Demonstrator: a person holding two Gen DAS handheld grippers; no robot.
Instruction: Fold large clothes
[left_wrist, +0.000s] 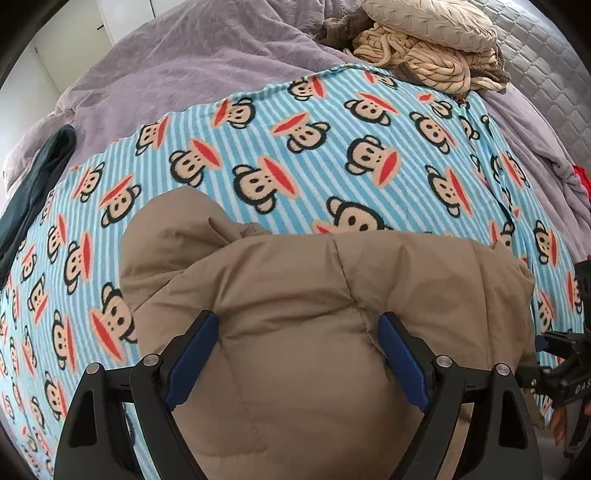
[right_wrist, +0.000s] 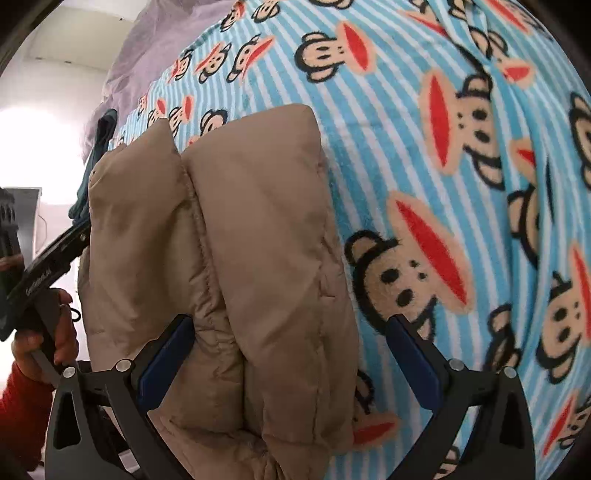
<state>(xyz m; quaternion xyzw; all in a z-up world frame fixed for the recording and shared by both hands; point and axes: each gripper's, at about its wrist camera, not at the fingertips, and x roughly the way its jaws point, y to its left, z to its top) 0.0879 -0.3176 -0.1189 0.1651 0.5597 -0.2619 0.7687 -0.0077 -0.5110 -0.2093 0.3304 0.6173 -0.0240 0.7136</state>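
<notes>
Presently, at the far left of the left wrist view, a dark green garment (left_wrist: 44, 177) lies on the purple bedding (left_wrist: 192, 62), well apart from the work. Next comes the monkey-print blanket (left_wrist: 314, 155), spread flat as the folding surface. On its near part rests the task's item, a tan padded jacket (left_wrist: 314, 295), already doubled into a thick bundle. The left gripper (left_wrist: 298, 332) points steeply down over it, jaws spread wide, the blue pads (left_wrist: 195, 350) standing either side of the padding without visibly pinching it. At the upper right, a heap of beige knitwear (left_wrist: 424, 48) sits beyond the blanket's far edge.

In the right wrist view, a hand (right_wrist: 44, 332) in a red sleeve (right_wrist: 22, 417) holds the left tool at the left margin. The jacket (right_wrist: 240, 240) occupies the centre-left, its stitched seam running lengthwise. The right gripper (right_wrist: 291, 332) has its jaws fully apart, one finger against the jacket's left portion, the other over bare blanket (right_wrist: 424, 110), gripping nothing.

Risk assessment: with neither tool clamped, the springy fill could push the fold open. A shallow bite might catch only the slick outer layer, letting the inner layers slide out. The right jaw nearest the blanket may also snag the fleece and drag it along.
</notes>
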